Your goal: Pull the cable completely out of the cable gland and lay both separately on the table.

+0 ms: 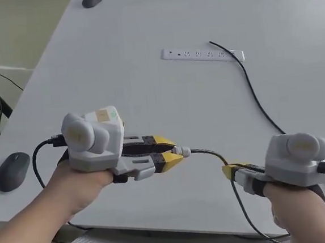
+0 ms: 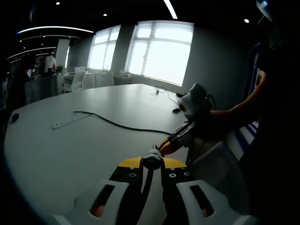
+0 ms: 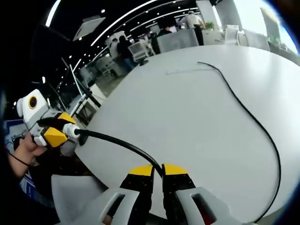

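Over the near edge of the tabletop (image 1: 149, 100) the left tool (image 1: 174, 153) clamps the cable gland (image 1: 182, 151), half hidden between its tips; the right tool (image 1: 229, 171) pinches the cable (image 1: 208, 151) nearby; its end inside the gland is unseen.

counts on the one white table (image 1: 149, 94)
two grippers, left gripper (image 1: 175, 153) and right gripper (image 1: 229, 171); two hands, left hand (image 1: 82, 182) and right hand (image 1: 292, 201); one cable gland (image 1: 183, 151); one power strip (image 1: 202, 54); two mice, far mouse (image 1: 91, 0) and near mouse (image 1: 13, 170); two black cable runs, held cable (image 1: 208, 151) and strip cable (image 1: 257, 96), joined or not unclear.
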{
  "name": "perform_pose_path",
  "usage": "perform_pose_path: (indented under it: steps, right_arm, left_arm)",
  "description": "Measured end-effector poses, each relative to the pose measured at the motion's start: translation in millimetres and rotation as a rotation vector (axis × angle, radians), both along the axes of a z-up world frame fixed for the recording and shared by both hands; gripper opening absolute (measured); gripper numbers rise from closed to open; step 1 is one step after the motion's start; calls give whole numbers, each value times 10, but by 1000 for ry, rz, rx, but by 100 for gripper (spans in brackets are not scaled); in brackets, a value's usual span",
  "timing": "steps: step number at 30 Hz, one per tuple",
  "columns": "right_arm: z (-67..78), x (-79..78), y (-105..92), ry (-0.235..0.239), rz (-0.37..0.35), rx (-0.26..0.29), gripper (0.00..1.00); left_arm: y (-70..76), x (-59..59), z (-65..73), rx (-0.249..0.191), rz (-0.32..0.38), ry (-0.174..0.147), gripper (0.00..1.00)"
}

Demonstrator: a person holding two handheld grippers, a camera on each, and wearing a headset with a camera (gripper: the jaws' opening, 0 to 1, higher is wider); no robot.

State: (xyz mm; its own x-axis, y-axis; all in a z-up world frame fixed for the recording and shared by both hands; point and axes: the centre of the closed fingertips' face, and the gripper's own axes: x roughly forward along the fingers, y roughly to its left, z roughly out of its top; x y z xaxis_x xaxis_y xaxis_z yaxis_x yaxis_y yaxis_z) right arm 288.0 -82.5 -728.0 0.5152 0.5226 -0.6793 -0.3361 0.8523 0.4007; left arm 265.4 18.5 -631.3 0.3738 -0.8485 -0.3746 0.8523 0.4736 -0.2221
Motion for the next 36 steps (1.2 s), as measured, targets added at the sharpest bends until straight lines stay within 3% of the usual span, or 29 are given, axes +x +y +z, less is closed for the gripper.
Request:
perform_pose_path:
  steps: [6,13,16,21,23,25,28,32,36]
  right_arm:
    - [-43,-30,39,60,-67,82,1]
    - [20,-61,62,2,12,39,2]
    - [60,-50,38,-66,67,-23,2]
    - [93,-79,69,-97,106,-42,2]
    - [118,-98,109,-123,151,-53,2]
    - [135,-97,104,-172,204,-113,3]
    - [232,-106,170,-221,240,-127,11]
    - [420,-107,309,-320,354,-169,20]
    - [657,-105,481,-459,489,-268,21]
  left_arm:
    - [-5,1,-5,4,1,-4,15]
    - [14,14,20,0,10,-7,15]
    - [37,19,15,1,14,-6,15]
    - [45,17,22,-2,18,-3,15]
    - [43,17,21,-1,15,-4,15]
    - [41,18,19,1,17,-5,15]
    - [35,8,16,2,14,-2,15]
    - [51,5,8,2,16,2,15]
    - [61,2,5,3,16,3,15]
